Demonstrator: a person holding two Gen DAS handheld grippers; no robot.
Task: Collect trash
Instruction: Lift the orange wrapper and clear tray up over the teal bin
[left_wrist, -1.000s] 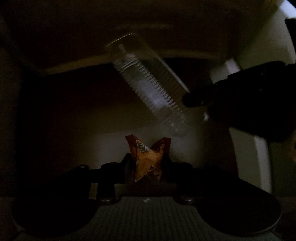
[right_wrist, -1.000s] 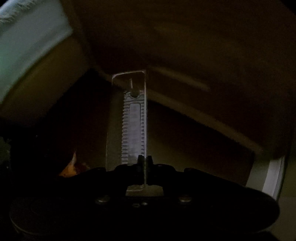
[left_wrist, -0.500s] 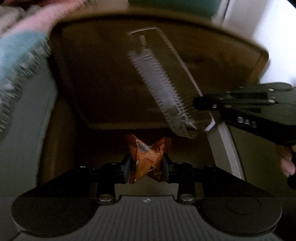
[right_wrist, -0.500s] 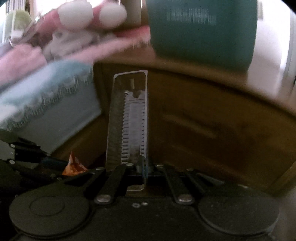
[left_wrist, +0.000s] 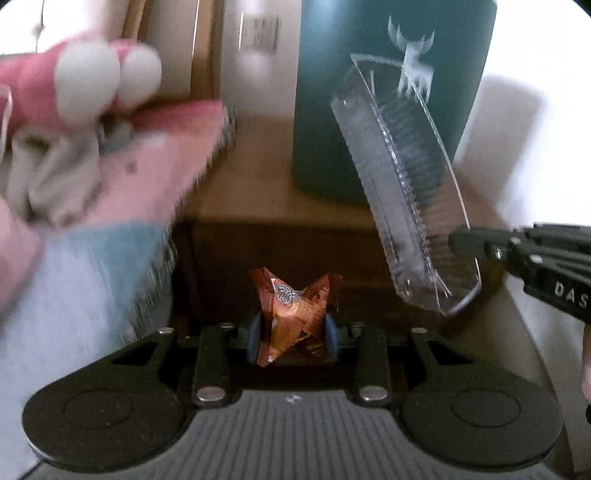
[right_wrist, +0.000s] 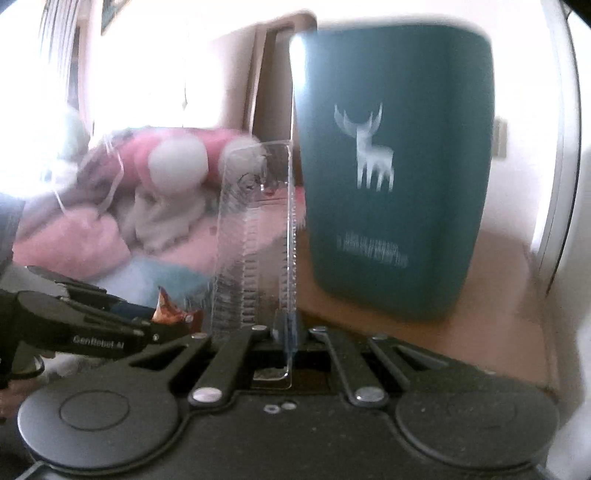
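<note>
Wrapper (left_wrist: 293, 317), brown-orange foil, crumpled: pinched between the blue-padded fingers (left_wrist: 254, 338) of the left gripper (left_wrist: 293, 338), jaws clenched on it, its twisted ends sticking up above the pads. Seen again from the right wrist view as a small orange scrap (right_wrist: 168, 314) at the tip of the left tool, low on the left.

Clear plastic tray (left_wrist: 402, 184), long, ribbed, transparent blister type: gripped at its lower edge by the right gripper (right_wrist: 286, 334), jaws closed tight on one thin side wall. From the right wrist view it stands upright (right_wrist: 255, 240) ahead of the tool; from the left wrist view it leans, upper end tilted toward the bin.

Teal bin (right_wrist: 395, 166), white deer print and a band of white lettering on its front: stands on a brown wooden surface (right_wrist: 498, 295), just behind and to the right of the tray.

Bedding (left_wrist: 110, 166), pink and pale blue, with a pink plush item bearing white pom-poms (right_wrist: 177, 164): left of the bin, blurred.
</note>
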